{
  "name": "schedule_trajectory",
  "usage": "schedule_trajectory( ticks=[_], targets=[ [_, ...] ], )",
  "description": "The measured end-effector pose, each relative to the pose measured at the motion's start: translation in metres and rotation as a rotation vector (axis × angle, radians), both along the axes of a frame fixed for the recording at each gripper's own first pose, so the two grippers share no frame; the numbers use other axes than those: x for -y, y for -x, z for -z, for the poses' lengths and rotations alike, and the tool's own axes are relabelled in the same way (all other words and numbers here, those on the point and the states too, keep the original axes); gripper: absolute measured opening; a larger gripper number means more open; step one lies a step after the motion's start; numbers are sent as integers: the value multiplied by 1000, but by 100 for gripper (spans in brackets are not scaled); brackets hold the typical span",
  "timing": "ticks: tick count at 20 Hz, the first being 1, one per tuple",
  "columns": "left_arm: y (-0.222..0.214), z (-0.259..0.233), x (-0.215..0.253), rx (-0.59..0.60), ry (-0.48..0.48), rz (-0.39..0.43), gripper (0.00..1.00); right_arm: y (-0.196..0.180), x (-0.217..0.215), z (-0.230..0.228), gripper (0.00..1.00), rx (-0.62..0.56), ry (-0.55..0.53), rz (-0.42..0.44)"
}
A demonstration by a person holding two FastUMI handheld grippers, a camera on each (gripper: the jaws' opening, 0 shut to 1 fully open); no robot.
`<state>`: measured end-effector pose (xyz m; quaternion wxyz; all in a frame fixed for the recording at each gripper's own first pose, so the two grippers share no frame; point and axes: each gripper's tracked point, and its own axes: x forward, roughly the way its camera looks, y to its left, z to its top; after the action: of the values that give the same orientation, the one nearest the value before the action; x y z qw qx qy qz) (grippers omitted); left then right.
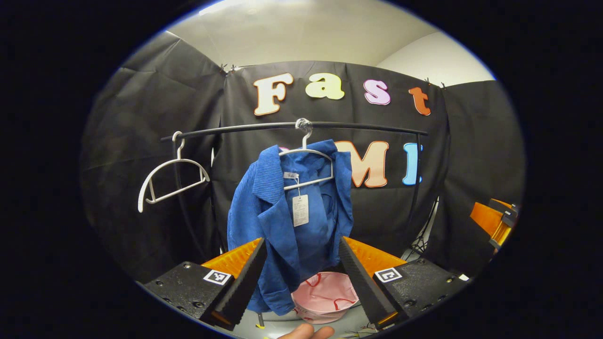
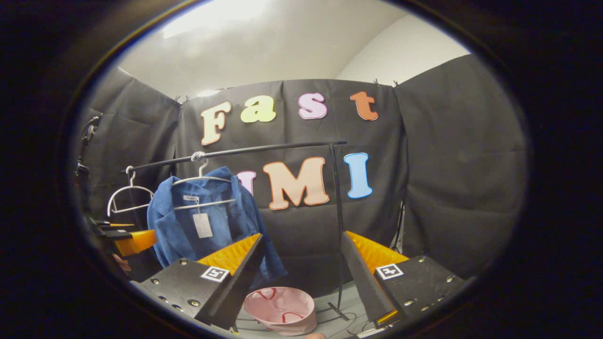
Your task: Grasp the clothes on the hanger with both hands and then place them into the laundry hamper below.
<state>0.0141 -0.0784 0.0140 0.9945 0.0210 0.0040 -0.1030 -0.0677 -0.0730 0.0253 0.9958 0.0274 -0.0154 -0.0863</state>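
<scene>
In the left gripper view the left gripper (image 1: 301,263) stands nearest, its two fingers spread wide with nothing between them, and a fingertip of the person's hand (image 1: 306,332) shows just under it. Beyond the gap hangs the blue jacket (image 1: 282,221), the landmark for the rest: it is draped on a white hanger (image 1: 308,165), collar open and a paper tag (image 1: 300,210) dangling down its front. Below the jacket's hem, on the grey floor, sits the pink laundry hamper (image 1: 325,296), mouth open. Off to the jacket's right, at the edge of this view, the right gripper (image 1: 494,221) shows; in the right gripper view it (image 2: 301,263) is likewise opened wide and empty, with the jacket (image 2: 188,226) up and to its left and the hamper (image 2: 282,308) beneath. Above the jacket runs the black rail (image 1: 292,127) that carries its hanger, and left of the jacket a second, bare white hanger (image 1: 172,183) hangs tilted from the same rail.
</scene>
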Motion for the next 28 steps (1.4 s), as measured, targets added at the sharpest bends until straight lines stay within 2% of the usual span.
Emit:
schedule_trajectory(
  ticks=[4,12,16,18,21,24,28],
  targets=[
    [-8,-2,9,13,-8,-10,96,-1,3,5,96,-11,13,-4],
    [-33,16,-27,-3,5,-110,95,-41,-25,21,98,-61,-14,-49],
    [-55,30,-32,-16,16,-135,96,-63,-43,30,96,-66,48,-72],
    [-70,29,-30,-25,33,-150,96,-80,-54,36,97,-79,90,-98],
    [-94,17,-26,6,34,-185,96,-112,-76,37,98,-80,99,-171],
    [-124,24,-21,-28,49,-250,97,-156,-88,40,97,-84,127,-241],
    [-154,25,-27,-43,62,-364,96,-212,-95,37,97,-81,103,-322]
  ],
)
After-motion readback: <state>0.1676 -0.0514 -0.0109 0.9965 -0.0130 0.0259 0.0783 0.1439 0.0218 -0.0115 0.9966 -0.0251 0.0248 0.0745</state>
